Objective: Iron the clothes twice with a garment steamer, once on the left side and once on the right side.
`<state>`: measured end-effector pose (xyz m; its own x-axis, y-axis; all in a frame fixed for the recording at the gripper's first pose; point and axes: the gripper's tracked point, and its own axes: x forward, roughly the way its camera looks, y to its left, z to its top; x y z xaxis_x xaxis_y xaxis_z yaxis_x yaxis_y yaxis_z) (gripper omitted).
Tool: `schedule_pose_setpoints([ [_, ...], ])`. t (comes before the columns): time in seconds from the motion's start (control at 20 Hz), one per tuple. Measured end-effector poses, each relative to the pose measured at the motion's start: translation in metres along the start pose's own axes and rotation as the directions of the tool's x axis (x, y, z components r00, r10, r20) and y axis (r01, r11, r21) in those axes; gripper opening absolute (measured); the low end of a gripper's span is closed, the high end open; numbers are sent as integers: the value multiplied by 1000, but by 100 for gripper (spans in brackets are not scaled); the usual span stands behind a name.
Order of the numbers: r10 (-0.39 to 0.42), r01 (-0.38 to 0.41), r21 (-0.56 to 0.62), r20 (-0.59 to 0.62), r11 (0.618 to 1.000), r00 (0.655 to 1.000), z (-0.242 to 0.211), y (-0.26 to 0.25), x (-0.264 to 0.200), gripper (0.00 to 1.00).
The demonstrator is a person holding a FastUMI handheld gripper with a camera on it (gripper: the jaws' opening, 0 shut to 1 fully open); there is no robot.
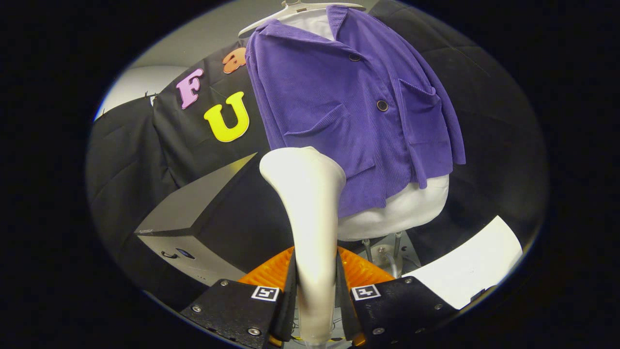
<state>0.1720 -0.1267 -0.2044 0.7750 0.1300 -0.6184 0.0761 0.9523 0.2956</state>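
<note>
Beyond the claw, a purple corduroy jacket (348, 97) hangs on a white hanger (295, 9) over a white mannequin torso (402, 208). We hold the garment steamer (310, 213), its handle clamped between both fingers of the claw (315, 295), head just short of the hem. No pass looks underway; next we should raise the head to one side's front panel.

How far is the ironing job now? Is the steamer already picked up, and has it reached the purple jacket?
Done: the garment steamer is picked up; the gripper is shut on its handle, both jaws pressing it. In hand: its head points toward the lower front of the purple corduroy jacket on the white mannequin torso; contact cannot be judged. Left: whether any pass, left or right, is done cannot be told.
</note>
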Motion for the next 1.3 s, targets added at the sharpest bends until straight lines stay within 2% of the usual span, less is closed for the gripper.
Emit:
schedule_pose_setpoints([
  [0.25, 2, -3, 10, 87, 1000, 996, 25, -2, -60, 40],
  [0.6, -10, 7, 14, 278, 1000, 960, 115, -16, -145, 40],
  [0.9, -14, 32, -33, 439, 999, 898, 206, -11, -189, 39],
  [1.05, -26, 41, -19, 494, 999, 869, 248, -12, -189, 39],
  [1.3, -51, 69, -6, 605, 998, 794, 317, -22, -179, 40],
])
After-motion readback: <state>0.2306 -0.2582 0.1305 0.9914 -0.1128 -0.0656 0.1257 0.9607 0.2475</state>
